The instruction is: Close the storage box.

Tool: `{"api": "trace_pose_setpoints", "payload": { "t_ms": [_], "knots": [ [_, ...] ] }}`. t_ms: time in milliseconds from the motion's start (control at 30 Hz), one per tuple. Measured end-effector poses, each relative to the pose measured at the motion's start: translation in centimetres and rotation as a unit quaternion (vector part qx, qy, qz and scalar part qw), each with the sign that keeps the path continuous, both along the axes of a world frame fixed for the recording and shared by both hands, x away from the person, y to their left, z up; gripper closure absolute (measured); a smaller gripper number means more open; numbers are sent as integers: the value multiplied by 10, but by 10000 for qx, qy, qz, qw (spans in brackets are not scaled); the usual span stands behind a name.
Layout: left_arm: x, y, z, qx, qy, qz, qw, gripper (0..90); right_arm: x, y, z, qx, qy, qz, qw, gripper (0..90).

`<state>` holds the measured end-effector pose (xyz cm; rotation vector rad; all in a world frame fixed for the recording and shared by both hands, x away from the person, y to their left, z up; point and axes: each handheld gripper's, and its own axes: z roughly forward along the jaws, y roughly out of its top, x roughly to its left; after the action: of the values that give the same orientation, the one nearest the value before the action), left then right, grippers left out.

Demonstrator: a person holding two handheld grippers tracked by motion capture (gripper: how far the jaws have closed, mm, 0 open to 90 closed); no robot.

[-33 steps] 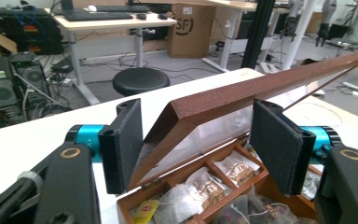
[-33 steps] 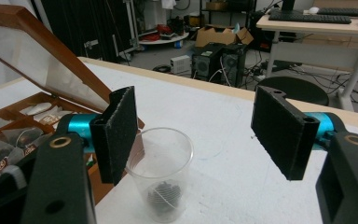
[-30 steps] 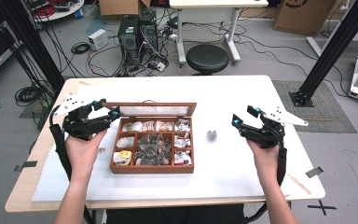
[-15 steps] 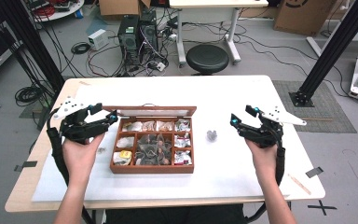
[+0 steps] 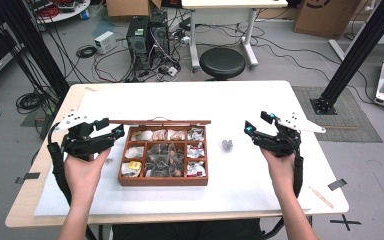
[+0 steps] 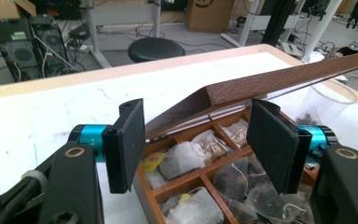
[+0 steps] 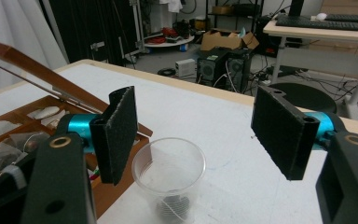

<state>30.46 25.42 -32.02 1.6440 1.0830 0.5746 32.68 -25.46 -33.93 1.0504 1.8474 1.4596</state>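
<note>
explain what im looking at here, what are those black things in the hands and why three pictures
A person sits at a white table, holding hand-held tongs in each hand: the left tongs and the right tongs. One picture comes from a camera above the table. The other two come from small cameras riding on each pair of tongs, looking out between the black pads. On the table lie an open wooden box with compartments of tea bags and a clear plastic cup beside it. Nothing is held: both tongs are open, and the left jaws have just been closing a little, with nothing gripped between them.
</note>
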Motion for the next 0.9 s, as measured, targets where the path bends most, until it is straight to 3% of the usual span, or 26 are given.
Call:
{"api": "trace_pose_setpoints", "payload": {
  "t_ms": [333,567,900],
  "knots": [
    [0,0,-6,-144,385,-83,9991,422,0,0,0,16,-26,-22,10000,322],
    [-3,2,-10,-298,641,-229,9972,476,-1,-1,1,22,-40,-36,10000,322],
    [-10,6,-20,-446,915,-315,9943,478,-1,0,0,50,-54,-68,9999,322]
  ]
}}
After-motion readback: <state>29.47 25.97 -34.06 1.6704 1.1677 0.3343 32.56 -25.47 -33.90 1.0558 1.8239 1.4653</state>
